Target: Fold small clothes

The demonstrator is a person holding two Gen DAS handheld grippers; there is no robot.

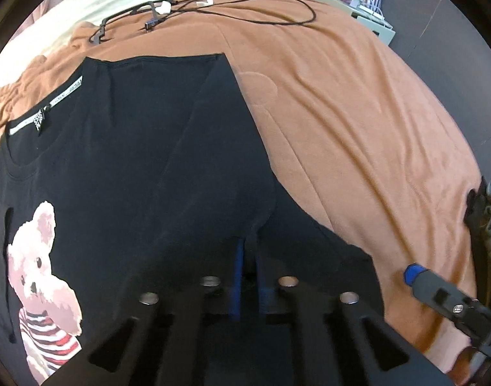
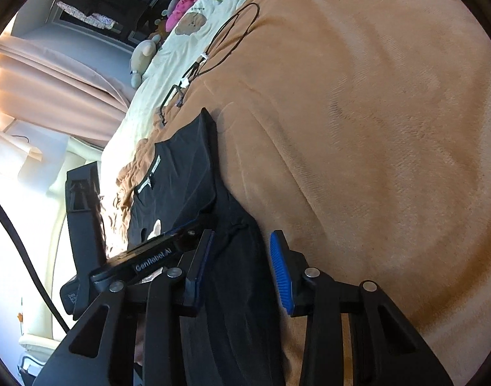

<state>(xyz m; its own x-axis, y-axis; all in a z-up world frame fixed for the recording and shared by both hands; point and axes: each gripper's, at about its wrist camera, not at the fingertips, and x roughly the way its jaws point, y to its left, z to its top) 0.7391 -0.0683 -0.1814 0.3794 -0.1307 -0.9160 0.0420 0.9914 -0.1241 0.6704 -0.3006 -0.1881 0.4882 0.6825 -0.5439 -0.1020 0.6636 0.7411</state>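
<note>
Left tongs (image 1: 248, 251) pinching black shirt (image 1: 132, 160) – seemingly, right tongs (image 2: 242, 251) apart

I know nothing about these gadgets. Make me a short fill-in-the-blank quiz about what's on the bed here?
1. The black T-shirt lies on a ___ blanket.
2. Its printed picture shows a teddy ___.
3. The left tongs are ___ on a fold of the shirt.
4. The right tongs are ___.

Missing words: brown; bear; shut; open

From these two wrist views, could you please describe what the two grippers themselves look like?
Both are matte black plastic frames with triangular cutouts and round silver pins. The right gripper has ribbed blue pads on its fingers; the left gripper also shows blue pads, and white GenRobot.AI lettering marks its body.
</note>
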